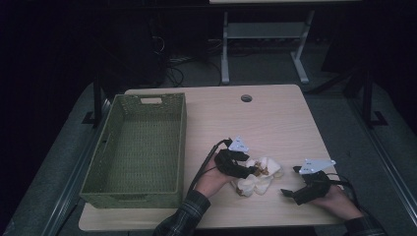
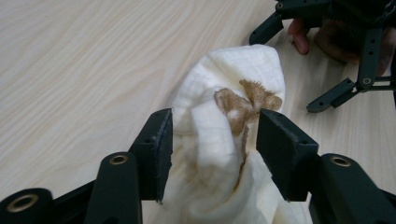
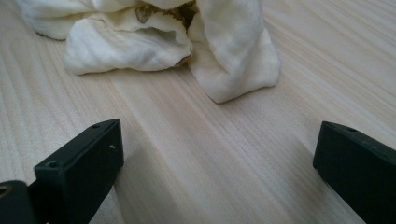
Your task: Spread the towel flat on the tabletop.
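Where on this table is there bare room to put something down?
Bare wood lies between the green basket and the table's right edge, behind the cloth. Crowded: the front, where the left gripper and right gripper flank the cloth.

Cloth (image 1: 258, 177): cream, w/ brown patch, crumpled in a heap on the table (image 1: 275, 118), near front edge, right of basket (image 1: 140, 147); folds bunched up, not flat.

Setting: probably a lab or test room. Evidence: bare wooden table (image 1: 275, 118), dark surroundings, loose floor cables (image 1: 172, 64), second metal-framed desk (image 1: 265, 34) behind.
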